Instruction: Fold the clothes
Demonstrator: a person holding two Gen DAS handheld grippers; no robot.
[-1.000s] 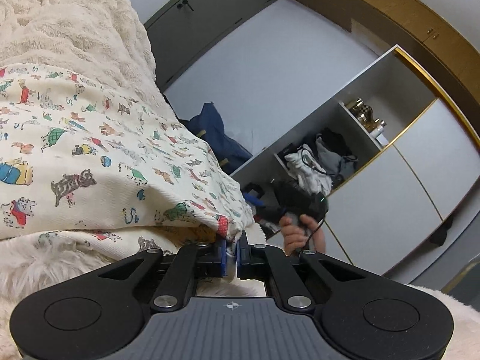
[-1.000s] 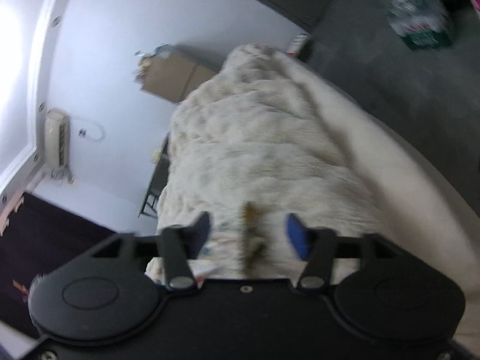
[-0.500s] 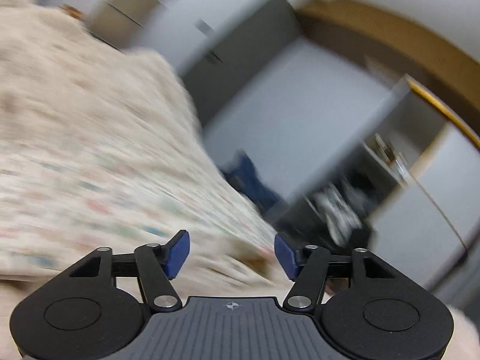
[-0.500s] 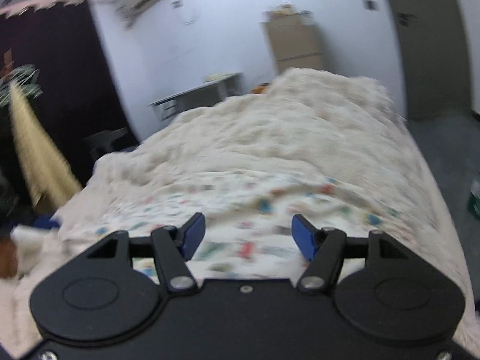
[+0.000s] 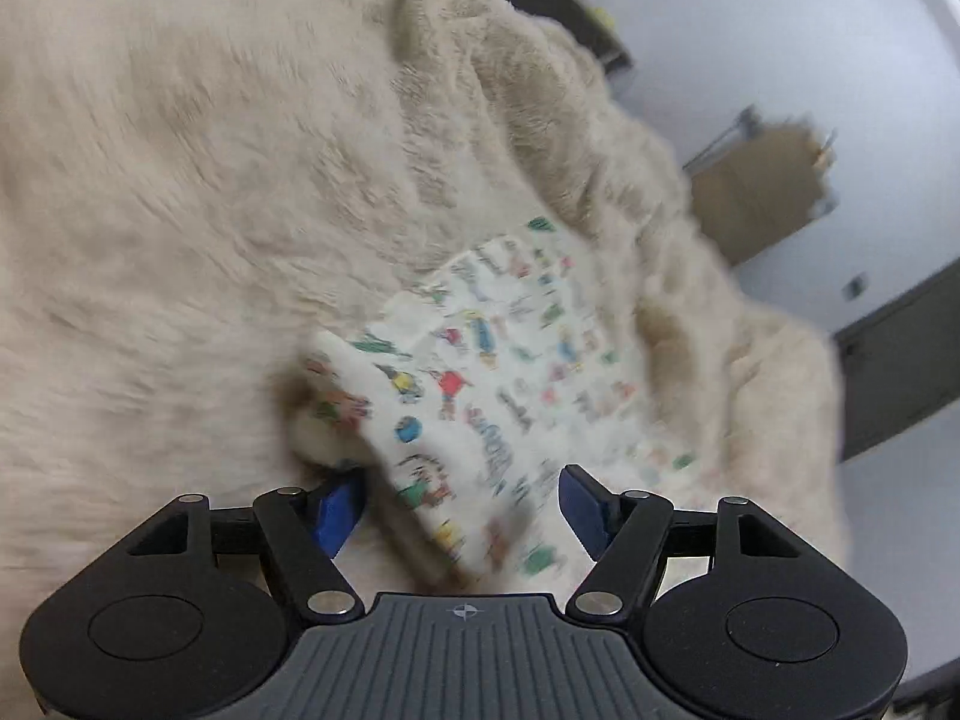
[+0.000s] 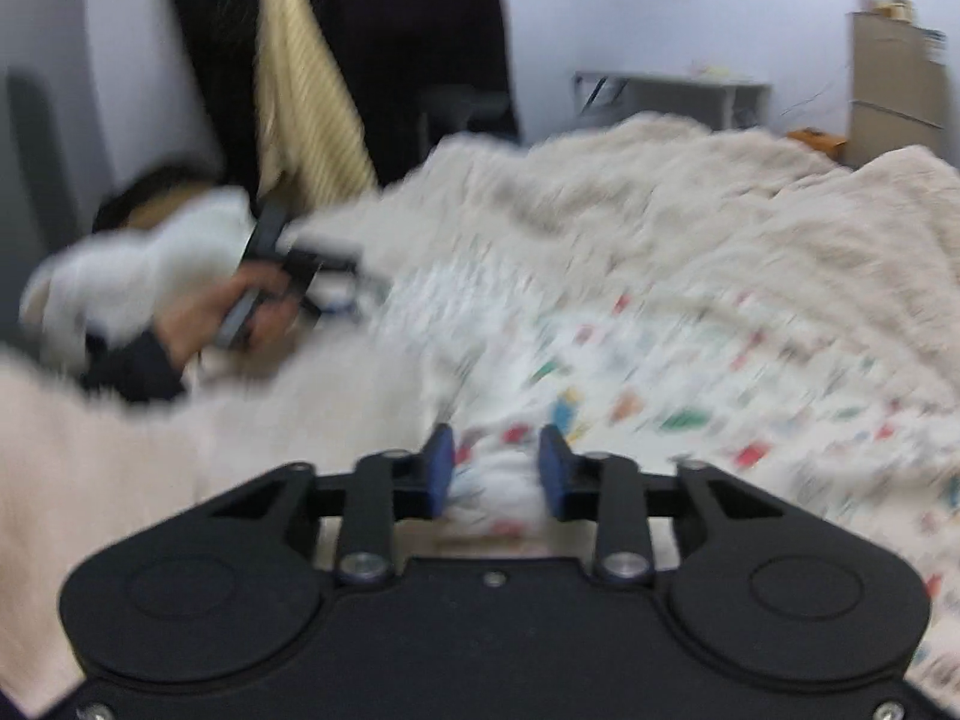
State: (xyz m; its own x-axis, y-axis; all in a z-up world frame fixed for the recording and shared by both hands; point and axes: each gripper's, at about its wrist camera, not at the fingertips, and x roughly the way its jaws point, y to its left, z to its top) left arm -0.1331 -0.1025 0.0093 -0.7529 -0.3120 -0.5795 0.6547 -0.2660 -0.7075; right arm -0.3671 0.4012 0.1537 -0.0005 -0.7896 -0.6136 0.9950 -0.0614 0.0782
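Left wrist view shows the printed garment (image 5: 504, 372) partly folded ahead of the spread left gripper (image 5: 459, 504), while the right gripper (image 6: 495, 468) straddles a bunched edge, grip unclear.

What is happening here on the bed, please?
A person is folding a printed garment on a fluffy cream blanket, holding a gripper in each hand. The left gripper is open over one end of the garment. The right gripper has a bunch of the cloth between its fingers, partly closed.
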